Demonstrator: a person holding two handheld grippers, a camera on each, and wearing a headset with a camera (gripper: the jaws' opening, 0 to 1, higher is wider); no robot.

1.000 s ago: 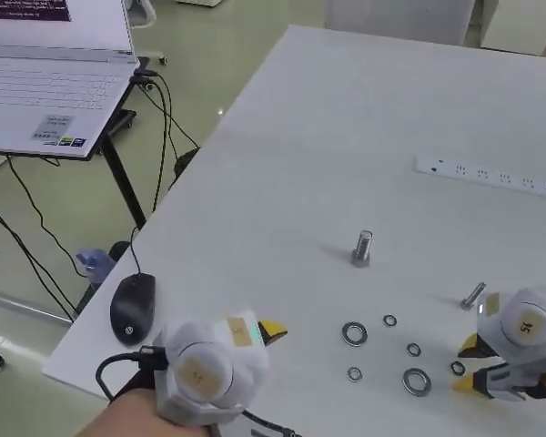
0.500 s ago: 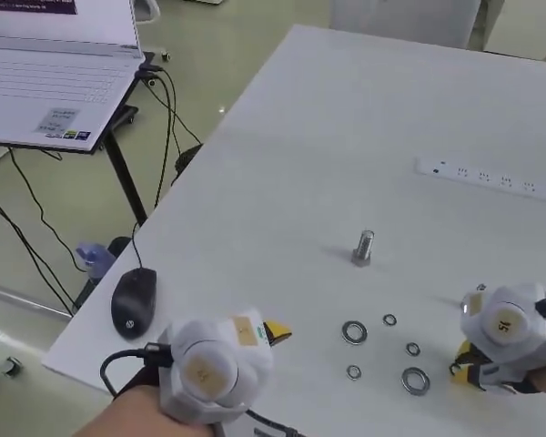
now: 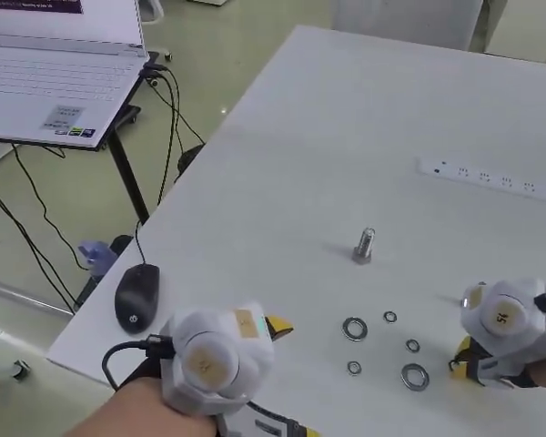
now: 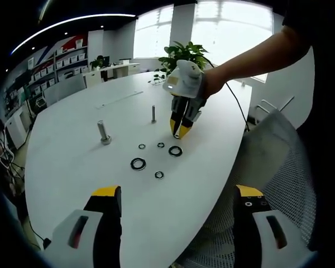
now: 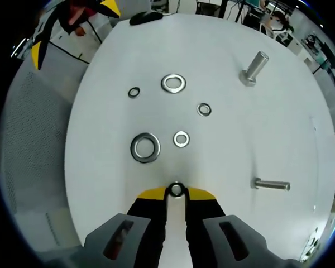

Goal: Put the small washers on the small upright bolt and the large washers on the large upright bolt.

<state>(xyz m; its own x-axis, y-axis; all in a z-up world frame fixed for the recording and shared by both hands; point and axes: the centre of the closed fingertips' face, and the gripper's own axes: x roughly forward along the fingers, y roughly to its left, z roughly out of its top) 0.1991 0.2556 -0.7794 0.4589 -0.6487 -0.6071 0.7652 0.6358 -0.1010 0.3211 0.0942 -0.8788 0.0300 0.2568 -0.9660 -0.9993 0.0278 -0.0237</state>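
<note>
- Washer pickup is happening: my right gripper (image 5: 177, 195) is clamping together on the nearest small washer (image 5: 177, 190), pinching it at the table (image 5: 301, 128).
- A second ago it was hovering just beside that washer; now it's coming down over it.
- Left gripper (image 4: 177, 192) is idling, jaws wide apart, empty.
- Small bolt (image 4: 153, 113) is standing near; I'm judging a lift comes next, five loose washers (image 5: 146, 147) waiting.
</note>
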